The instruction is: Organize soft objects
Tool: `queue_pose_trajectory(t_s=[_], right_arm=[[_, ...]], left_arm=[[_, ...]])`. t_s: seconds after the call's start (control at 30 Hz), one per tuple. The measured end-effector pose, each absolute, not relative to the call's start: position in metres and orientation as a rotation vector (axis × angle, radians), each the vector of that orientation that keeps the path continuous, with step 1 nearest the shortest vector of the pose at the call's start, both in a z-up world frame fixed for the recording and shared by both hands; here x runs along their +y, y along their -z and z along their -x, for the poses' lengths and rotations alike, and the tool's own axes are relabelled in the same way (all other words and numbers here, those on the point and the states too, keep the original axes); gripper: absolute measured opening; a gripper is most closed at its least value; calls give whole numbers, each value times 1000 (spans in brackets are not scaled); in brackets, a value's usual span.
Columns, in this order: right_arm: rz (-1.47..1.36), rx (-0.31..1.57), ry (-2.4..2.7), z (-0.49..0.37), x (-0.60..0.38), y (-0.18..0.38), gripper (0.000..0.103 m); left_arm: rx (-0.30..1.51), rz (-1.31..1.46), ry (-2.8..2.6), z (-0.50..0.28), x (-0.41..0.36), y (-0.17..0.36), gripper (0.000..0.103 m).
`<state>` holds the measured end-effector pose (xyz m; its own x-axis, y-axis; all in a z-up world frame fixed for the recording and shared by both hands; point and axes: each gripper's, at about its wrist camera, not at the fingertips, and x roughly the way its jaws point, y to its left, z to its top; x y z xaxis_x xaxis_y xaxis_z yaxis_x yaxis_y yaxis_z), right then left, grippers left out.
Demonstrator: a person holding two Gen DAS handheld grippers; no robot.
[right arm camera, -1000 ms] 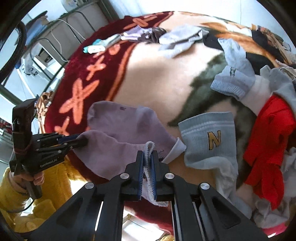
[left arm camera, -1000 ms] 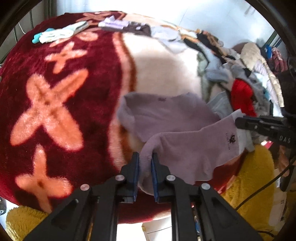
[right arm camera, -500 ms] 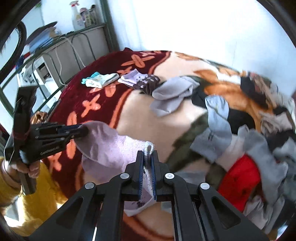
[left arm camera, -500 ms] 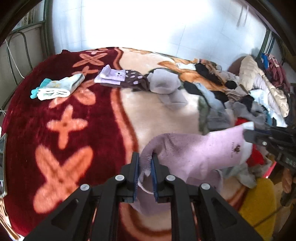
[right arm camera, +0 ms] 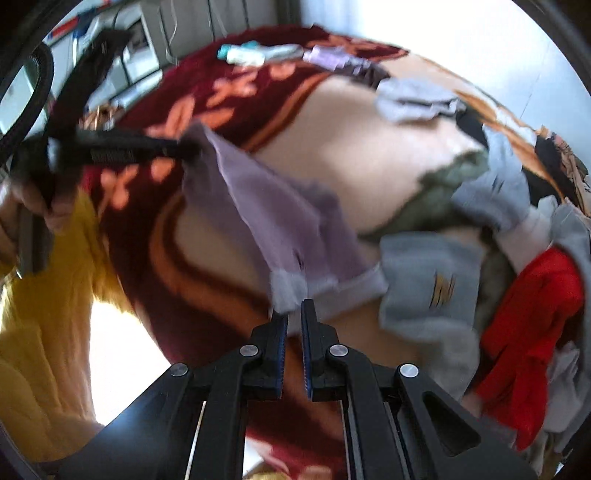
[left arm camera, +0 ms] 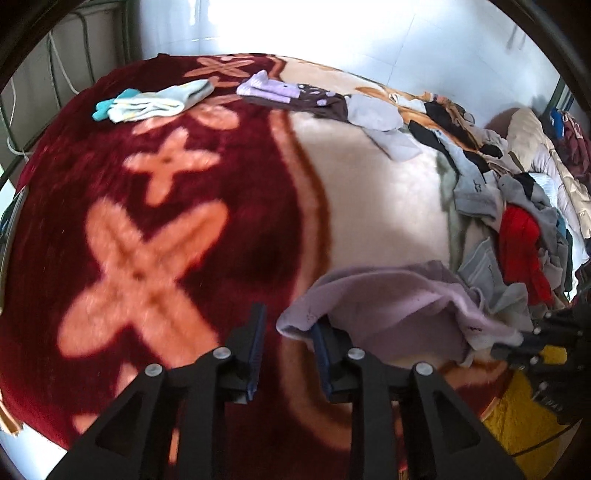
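two hand-held grippers share a pair of lilac socks (left arm camera: pixel 399 306) above the red blanket (left arm camera: pixel 110 192). the left hand-held gripper (left arm camera: pixel 288 328) is opening, the toe draped on one finger. the right hand-held gripper (right arm camera: pixel 294 314), nearly closed, pinches the cuff beside the sock pile (right arm camera: pixel 517 258).

Big fuzzy blanket (left arm camera: pixel 155 206) w/ dark red edge, orange cross shapes & a cream middle. White tiled wall (left arm camera: pixel 332 33) behind. Metal shelf rack (right arm camera: pixel 144 48) off to the side, stuff on it too blurry tbh.
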<state>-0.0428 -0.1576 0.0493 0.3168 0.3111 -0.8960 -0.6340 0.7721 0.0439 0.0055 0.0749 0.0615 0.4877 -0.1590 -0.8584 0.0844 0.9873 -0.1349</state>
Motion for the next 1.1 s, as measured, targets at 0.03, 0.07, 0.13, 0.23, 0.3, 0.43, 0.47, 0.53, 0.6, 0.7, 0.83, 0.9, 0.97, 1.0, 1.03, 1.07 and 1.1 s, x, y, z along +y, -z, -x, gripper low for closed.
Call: queue_pose_trajectory(t_s=[0.03, 0.07, 0.13, 0.23, 0.3, 0.43, 0.47, 0.53, 0.6, 0.7, 0.83, 0.9, 0.97, 1.0, 1.03, 1.07, 1.1], right_arm=[[359, 1095, -638, 46, -159, -46, 8], [368, 1111, -639, 48, -159, -42, 8], [388, 1134, -640, 53, -160, -37, 8], [387, 1149, -641, 58, -162, -37, 8], [349, 1156, -627, 56, -166, -43, 8], [230, 1126, -553, 40, -172, -64, 31], [198, 1116, -535, 36, -173, -67, 41], [118, 1111, -525, 24, -173, -69, 43], [64, 1128, -544, 15, -171, -67, 43], [2, 1172, -554, 2, -165, -55, 43], [-37, 1252, -511, -12, -161, -32, 43], [-67, 1280, -507, -16, -164, -26, 43], [-81, 1293, -503, -16, -167, -23, 43], [-87, 1294, -505, -16, -168, -23, 43], [-94, 1294, -507, -16, -169, -24, 43], [-93, 1302, -510, -16, -169, -24, 38], [-84, 1323, -519, -16, -167, -23, 31]], left_arm=[[1050, 80, 150, -3, 76, -62, 31], [1050, 83, 152, 2, 76, -63, 37], [1050, 94, 159, 9, 78, -65, 40], [1056, 109, 159, 18, 80, -68, 41], [1049, 112, 161, 20, 81, -74, 40], [1015, 128, 174, 9, 80, -90, 45], [1007, 129, 178, 3, 78, -94, 48], [995, 107, 178, -7, 73, -98, 50], [988, 72, 179, -15, 68, -99, 50], [993, 57, 190, -24, 65, -96, 50], [985, 101, 193, -33, 66, -97, 50], [982, 131, 204, -38, 67, -97, 50], [981, 149, 209, -41, 66, -98, 50], [979, 158, 209, -43, 66, -98, 50], [976, 167, 211, -44, 65, -98, 50], [974, 174, 211, -46, 65, -99, 50], [972, 182, 208, -48, 65, -99, 50]])
